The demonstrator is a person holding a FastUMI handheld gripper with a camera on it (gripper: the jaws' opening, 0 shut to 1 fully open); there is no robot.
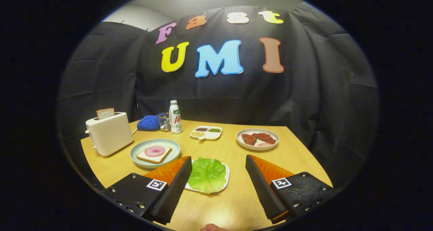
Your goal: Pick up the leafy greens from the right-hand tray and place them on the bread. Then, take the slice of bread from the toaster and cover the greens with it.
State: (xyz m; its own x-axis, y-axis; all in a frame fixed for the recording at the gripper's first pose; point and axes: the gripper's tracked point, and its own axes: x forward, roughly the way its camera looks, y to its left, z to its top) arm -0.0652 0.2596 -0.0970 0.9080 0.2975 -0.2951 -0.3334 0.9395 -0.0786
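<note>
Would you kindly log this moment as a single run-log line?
gripper: open, nothing held | leafy greens: on tray, between fingers | bread: on plate, uncovered | toaster slice: in toaster

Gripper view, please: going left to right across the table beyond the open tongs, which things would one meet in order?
Toaster with bread slice → blue cloth → bottle → divided dish → plate of red meat. The tongs stand open, the leafy greens between them.
</note>
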